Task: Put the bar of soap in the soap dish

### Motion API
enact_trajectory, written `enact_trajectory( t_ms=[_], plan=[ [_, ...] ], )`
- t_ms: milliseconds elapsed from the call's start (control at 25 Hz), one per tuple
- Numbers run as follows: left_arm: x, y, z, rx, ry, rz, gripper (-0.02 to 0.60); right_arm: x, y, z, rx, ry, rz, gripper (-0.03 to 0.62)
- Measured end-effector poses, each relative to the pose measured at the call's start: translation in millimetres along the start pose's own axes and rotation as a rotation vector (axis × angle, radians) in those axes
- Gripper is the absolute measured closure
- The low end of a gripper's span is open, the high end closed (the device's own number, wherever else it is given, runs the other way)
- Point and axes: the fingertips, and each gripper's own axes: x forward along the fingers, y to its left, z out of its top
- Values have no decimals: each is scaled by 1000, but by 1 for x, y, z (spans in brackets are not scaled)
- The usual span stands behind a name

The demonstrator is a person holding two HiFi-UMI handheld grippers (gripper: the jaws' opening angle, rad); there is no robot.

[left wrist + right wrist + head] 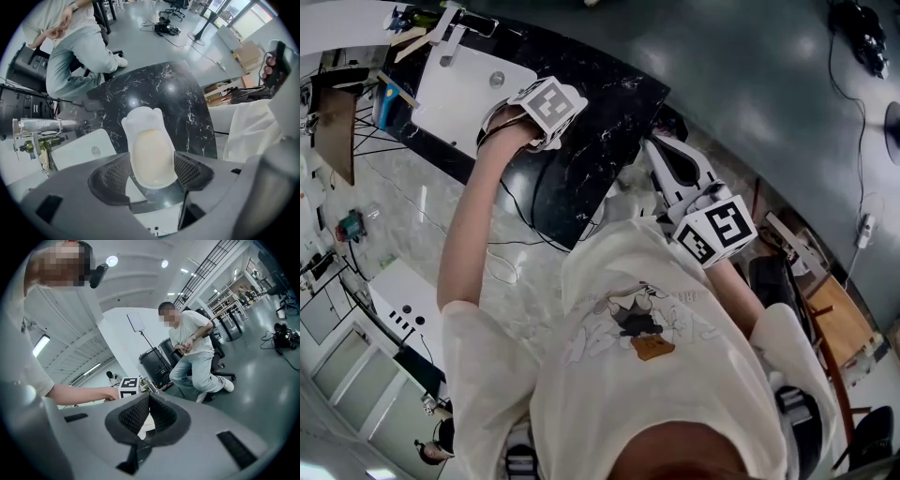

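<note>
The cream oval bar of soap [150,152] is seen lying inside the translucent white soap dish with a lobed, paw-like end [140,117]. The dish rests on the black white-veined marble tabletop [154,89], so by how things lie the placing is judged done.

The left gripper [147,174] is pointed steeply down over the dish. Its jaws are spread wide to either side of the dish's near end, and the pads are not seen pressing on soap or dish. The right gripper [148,408] is held back by the person's body, well apart from the table, with its jaws drawn together at the tips and nothing held between them.

The bar is judged stiff, fairly light and smooth-skinned, so it is likely to slip if squeezed near its rounded ends. A hold is best taken across the short width at the middle, with moderate pressure, since a waxy surface can be dented. The dish is judged thin and light, and it could be nudged along the polished stone by a stray pad.

Only the soap is held by the dish, and most of its hollow is filled. Beside it lies a flat white rectangular tray with a small round fitting [82,150]; nothing is seen in it.
</note>
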Motion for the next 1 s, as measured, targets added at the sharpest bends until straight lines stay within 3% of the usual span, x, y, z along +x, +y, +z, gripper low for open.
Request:
enact_trajectory(
  t_ms=[480, 680, 1000],
  plan=[
    [-40, -19, -32, -144, -203, 6, 311, 8, 31, 3, -55, 18, 62, 588],
    [-60, -40, -49, -181, -335, 23, 374, 15, 55, 1, -92, 29, 106, 588],
    [-94, -67, -83, -290, -591, 96, 545, 28, 103, -8, -139, 57, 179, 588]
  ],
)
